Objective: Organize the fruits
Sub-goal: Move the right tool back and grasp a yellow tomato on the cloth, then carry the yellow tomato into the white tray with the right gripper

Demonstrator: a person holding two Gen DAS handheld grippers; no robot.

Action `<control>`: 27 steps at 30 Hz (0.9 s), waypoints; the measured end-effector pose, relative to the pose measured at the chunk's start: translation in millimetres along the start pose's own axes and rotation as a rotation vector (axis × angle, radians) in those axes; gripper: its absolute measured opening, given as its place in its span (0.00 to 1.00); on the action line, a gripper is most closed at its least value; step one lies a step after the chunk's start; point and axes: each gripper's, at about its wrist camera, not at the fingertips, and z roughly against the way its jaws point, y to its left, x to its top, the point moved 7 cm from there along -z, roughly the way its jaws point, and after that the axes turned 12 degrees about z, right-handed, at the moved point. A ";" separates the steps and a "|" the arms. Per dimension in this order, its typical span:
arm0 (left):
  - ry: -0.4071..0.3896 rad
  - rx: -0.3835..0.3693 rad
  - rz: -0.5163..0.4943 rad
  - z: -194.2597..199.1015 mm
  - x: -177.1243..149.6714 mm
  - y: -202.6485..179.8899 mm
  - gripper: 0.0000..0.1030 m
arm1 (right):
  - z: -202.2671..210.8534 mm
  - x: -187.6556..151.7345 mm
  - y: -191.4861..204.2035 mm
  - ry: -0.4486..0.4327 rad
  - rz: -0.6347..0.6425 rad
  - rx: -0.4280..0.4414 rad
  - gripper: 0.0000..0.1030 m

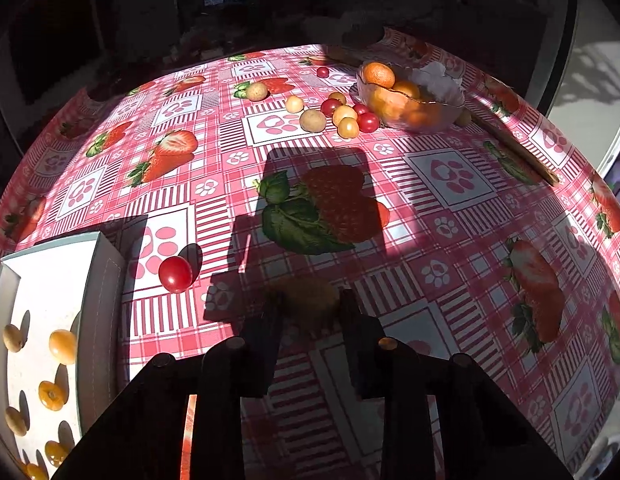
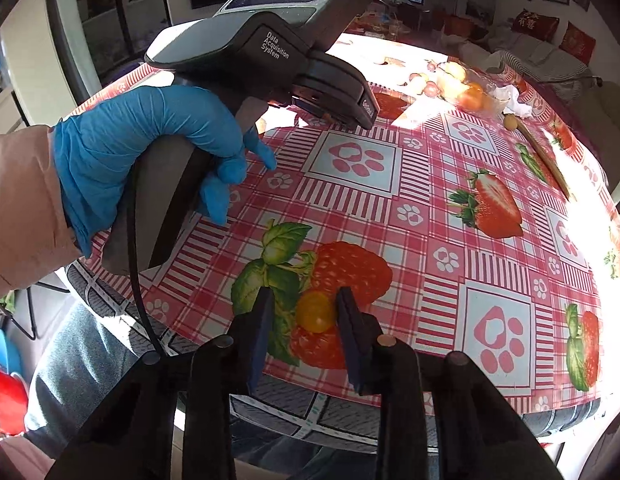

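Black fingers of the left tool (image 1: 310,300) fill the bottom of its own view, clenched on a small round fruit (image 1: 305,302) that sits deep in the tool's shadow, so its colour reads only as a dull yellow-brown and I cannot tell what kind it is. Just to its left a red cherry tomato (image 1: 175,274) lies in full sun on the worktop (image 1: 450,240), which wears a pink checked cloth printed with strawberries and paw marks. At the left edge a white box (image 1: 49,280) is cut off by the frame; several yellow and tan fruits lie inside it, the lowest ones partly behind the tool's body. Far across the worktop a glass bowl (image 1: 410,100) holds oranges, with a loose cluster of small red, yellow and tan fruits (image 1: 342,114) beside it.

From the right side, the right tool (image 2: 305,312) is clenched on a yellow cherry tomato (image 2: 316,312), held just over a printed strawberry near the worktop's near edge. A blue-gloved hand (image 2: 149,148) grips the left tool's handle there; its fingers are out of that view. The far bowl is washed out by glare.
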 end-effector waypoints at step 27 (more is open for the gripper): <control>-0.058 -0.019 0.133 104.9 -70.3 56.9 0.29 | 5.5 -4.8 -55.1 0.001 -0.311 0.160 0.23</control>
